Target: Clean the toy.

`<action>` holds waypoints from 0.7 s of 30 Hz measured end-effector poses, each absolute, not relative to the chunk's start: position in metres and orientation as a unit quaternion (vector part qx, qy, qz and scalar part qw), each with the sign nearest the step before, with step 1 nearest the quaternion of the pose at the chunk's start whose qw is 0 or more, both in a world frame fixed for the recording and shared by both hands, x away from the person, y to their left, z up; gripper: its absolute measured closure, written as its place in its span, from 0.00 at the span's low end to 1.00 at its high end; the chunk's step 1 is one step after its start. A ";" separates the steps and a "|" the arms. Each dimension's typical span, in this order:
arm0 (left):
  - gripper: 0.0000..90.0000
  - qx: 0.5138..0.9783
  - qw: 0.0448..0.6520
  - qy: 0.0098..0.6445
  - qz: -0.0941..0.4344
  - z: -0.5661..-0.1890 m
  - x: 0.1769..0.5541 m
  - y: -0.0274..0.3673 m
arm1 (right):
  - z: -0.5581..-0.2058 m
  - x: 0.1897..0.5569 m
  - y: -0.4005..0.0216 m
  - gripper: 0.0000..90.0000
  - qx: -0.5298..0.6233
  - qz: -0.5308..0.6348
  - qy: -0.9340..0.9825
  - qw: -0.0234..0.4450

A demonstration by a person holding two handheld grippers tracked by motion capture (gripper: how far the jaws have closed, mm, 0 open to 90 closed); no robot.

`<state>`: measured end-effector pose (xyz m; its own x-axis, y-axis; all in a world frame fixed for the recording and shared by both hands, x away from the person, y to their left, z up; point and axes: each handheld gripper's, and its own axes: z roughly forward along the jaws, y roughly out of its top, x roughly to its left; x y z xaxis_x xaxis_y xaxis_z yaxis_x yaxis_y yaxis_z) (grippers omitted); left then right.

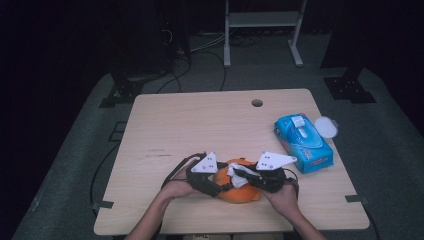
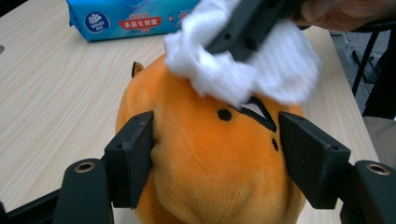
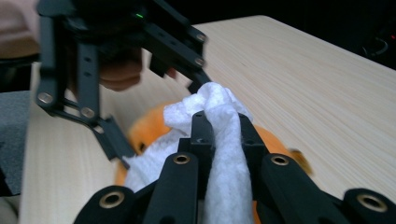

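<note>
A: Where is the orange plush toy (image 1: 240, 191) right now?

B: It lies on the light wooden table (image 1: 200, 120), near the front edge, between the person's two hands. In the left gripper view you see its stitched black eye and mouth facing up.

A: And the left tongs (image 1: 223, 189)?

B: Their jaws stand on either side of the toy's body. The one at the left of the left gripper view presses into the plush; the other sits at the toy's flank, and whether it touches I cannot tell. So the left tongs are set at a middling width around the toy.

A: The right tongs (image 1: 239, 173)?

B: Narrow, clamped on a white wet wipe (image 3: 219, 140). The wipe bunches up between the jaws and spills over them, and it rests on the top of the toy's face, just above the eye.

A: Anything else on the table?

B: A blue pack of wet wipes (image 1: 303, 142) lies to the right, well apart from the toy, with its round white lid (image 1: 326, 126) flipped open beside it.
</note>
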<state>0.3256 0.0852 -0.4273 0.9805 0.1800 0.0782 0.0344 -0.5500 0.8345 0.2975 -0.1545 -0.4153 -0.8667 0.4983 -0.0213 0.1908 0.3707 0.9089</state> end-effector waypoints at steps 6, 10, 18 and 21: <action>0.33 0.875 0.475 0.070 0.069 -0.430 0.330 0.091 | -0.423 0.308 -0.173 0.89 0.246 0.512 0.811 0.142; 0.26 0.870 0.484 0.086 0.042 -0.429 0.333 0.092 | -0.424 0.306 -0.176 0.89 0.251 0.510 0.810 0.140; 0.27 0.864 0.490 0.109 0.035 -0.429 0.336 0.092 | -0.424 0.303 -0.172 0.89 0.247 0.509 0.812 0.144; 0.32 0.871 0.480 0.084 0.059 -0.427 0.330 0.088 | -0.421 0.301 -0.170 0.89 0.240 0.519 0.809 0.138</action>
<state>0.3299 0.0879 -0.4265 0.9788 0.2035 0.0210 0.0909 -0.5247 0.8464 0.3012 -0.1702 -0.4209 -0.8467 0.5314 0.0266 0.2457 0.3461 0.9055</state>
